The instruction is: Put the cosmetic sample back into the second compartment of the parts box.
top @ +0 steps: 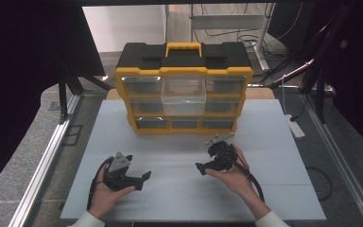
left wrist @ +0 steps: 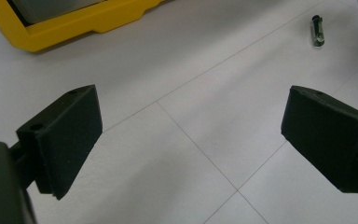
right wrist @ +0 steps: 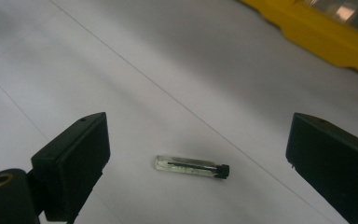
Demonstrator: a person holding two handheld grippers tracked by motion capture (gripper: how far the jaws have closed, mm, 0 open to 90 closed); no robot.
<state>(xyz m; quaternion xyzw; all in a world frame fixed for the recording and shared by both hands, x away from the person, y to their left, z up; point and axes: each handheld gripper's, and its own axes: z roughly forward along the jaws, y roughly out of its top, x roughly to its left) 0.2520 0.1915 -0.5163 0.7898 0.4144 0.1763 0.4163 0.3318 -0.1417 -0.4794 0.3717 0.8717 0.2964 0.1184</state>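
Jaws of the right gripper (right wrist: 198, 161) are spread wide and empty above a small clear vial (right wrist: 191, 166) with a black cap, which is seen lying flat on the white table (right wrist: 74, 60) between and just ahead of the two black pads (right wrist: 74, 158). In the high view, the right gripper (top: 203, 166) is held in the person's right hand (top: 234, 172) near the middle of the table, angled toward the left, with its cable trailing back along the forearm. The left gripper (left wrist: 191, 140) is likewise held wide open with nothing between its jaws; bare white tabletop is seen beneath it, and the same vial (left wrist: 317, 31) is glimpsed well apart toward the upper right of the left gripper view. From above, the left gripper (top: 144, 176) is cradled in the left hand (top: 106, 189) at the near left of the table, topped by its grey three-cornered plate (top: 119, 161). Behind both grippers, at the far edge of the white surface, a yellow-and-black parts organizer (top: 184, 85) with a yellow carry handle is stood upright, its clear drawers facing the person. One clear drawer (top: 184, 97) in the upper middle is seen pulled out toward the person. A white power strip (top: 295, 126) is laid at the table's right edge.
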